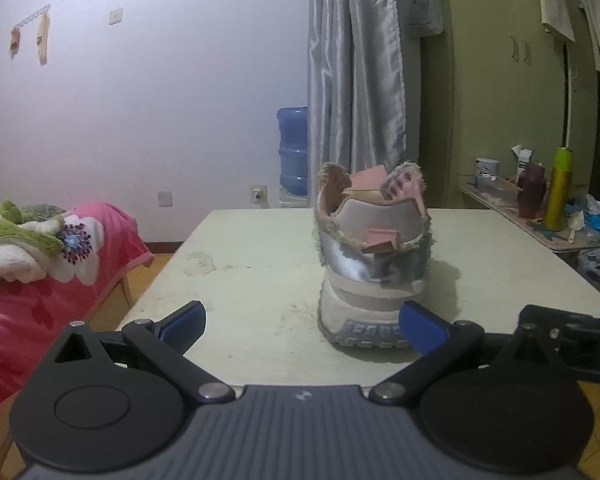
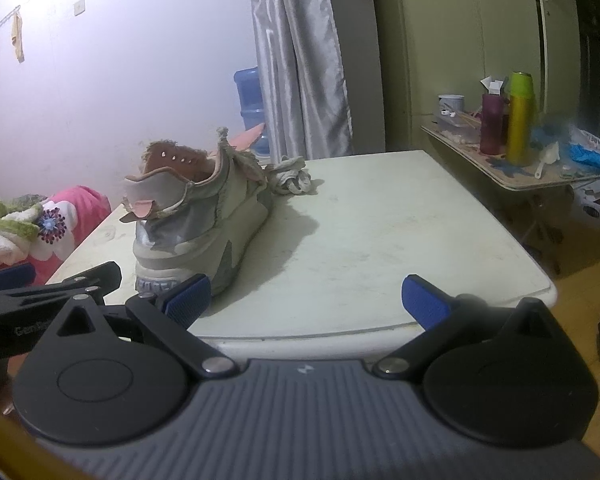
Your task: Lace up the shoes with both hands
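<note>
Left claw's (image 1: 302,326) pad hides the shoe's (image 1: 374,256) heel corner.

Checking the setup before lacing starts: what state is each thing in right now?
left gripper: open, empty, at the table's near edge behind the heel
right gripper: open, empty, to the right of the heel
shoe: upright on the table, heel toward the cameras, eyelets bare, tongue up
shoelace: bunched loose on the table past the shoe
table: holds only the shoe and shoelace
</note>
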The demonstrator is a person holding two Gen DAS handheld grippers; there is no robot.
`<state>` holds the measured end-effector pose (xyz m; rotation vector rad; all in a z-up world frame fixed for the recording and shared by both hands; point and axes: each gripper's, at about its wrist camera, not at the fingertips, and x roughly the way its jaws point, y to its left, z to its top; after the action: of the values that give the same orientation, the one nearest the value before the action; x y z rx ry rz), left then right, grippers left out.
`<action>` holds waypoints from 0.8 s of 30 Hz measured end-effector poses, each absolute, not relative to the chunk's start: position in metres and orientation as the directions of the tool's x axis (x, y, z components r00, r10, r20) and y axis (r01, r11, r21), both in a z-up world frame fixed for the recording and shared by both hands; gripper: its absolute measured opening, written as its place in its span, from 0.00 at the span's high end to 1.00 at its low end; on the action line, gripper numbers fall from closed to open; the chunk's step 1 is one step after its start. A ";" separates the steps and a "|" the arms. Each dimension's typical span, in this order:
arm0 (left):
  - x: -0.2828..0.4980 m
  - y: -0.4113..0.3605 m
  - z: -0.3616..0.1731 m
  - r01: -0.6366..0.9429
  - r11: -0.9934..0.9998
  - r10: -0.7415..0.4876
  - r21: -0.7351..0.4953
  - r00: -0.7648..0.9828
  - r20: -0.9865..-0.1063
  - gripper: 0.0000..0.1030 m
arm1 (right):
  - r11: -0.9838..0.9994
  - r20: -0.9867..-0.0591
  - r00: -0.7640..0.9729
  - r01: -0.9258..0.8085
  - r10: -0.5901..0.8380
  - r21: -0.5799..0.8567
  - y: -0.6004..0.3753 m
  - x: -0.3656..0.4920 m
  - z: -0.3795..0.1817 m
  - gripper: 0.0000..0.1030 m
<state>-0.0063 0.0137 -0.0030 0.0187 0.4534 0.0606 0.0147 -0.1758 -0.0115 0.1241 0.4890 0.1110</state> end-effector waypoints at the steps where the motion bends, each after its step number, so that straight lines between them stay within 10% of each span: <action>1: -0.006 0.014 -0.003 -0.048 0.998 0.055 0.027 0.896 -0.441 0.00 | 0.986 -0.461 0.877 -0.078 0.137 0.145 -0.176 0.014 -0.011 0.01; 24: -0.004 0.005 -0.012 -0.042 0.998 0.057 0.043 0.886 -0.460 0.00 | 0.985 -0.448 0.881 -0.095 0.150 0.141 -0.179 0.008 -0.009 0.01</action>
<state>-0.0035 0.0048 -0.0117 0.0324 0.4793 0.0514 0.0078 -0.1789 -0.0089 0.1166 0.4757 0.1278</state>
